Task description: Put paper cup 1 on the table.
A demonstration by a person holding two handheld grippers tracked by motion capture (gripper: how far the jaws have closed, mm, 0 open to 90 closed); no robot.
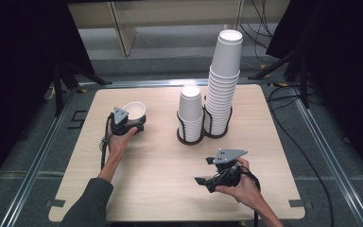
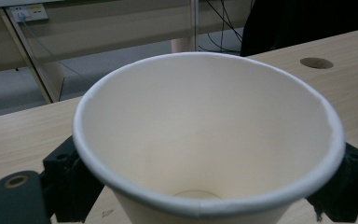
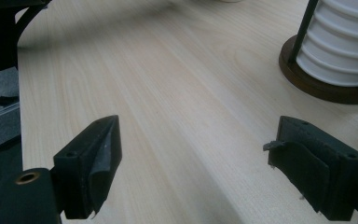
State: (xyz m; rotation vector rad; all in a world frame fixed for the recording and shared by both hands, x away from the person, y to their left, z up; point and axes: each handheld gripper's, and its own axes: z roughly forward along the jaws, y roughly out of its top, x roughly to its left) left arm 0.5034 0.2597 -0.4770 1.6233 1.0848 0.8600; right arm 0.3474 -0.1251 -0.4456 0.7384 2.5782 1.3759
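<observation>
Left gripper (image 1: 133, 124) sits toward the worktop's (image 1: 160, 189) left edge, about midway between the near and far edges. Forearm in a dark sleeve (image 1: 90, 201) comes up from the near-left corner, hand (image 1: 118, 142) wrapped around the grip from behind, wrist roughly straight, grey three-cornered plate on top. Its jaws are closed against a single paper cup (image 1: 135, 110), which stands upright, mouth up. In the left gripper view the cup (image 2: 205, 140) sits between the two black jaws, one pressing each side just under the rim; inside is bare white

Right gripper (image 1: 203, 171) is near the right end of the near edge. Hand (image 1: 243, 189) comes in from the near edge, holding the grip from the right, jaws pointing leftward along the worktop. In the right gripper view the jaws stand wide apart over bare wood, nothing between them

Two wire holders stand side by side near the middle of the far half: short stack of cups (image 1: 190, 113) on the left, tall stack of cups (image 1: 223, 85) just to its right. The short stack's dark round base (image 3: 317, 86) shows at the upper right of the right gripper view. Held cup is well apart from both stacks, to their left
</observation>
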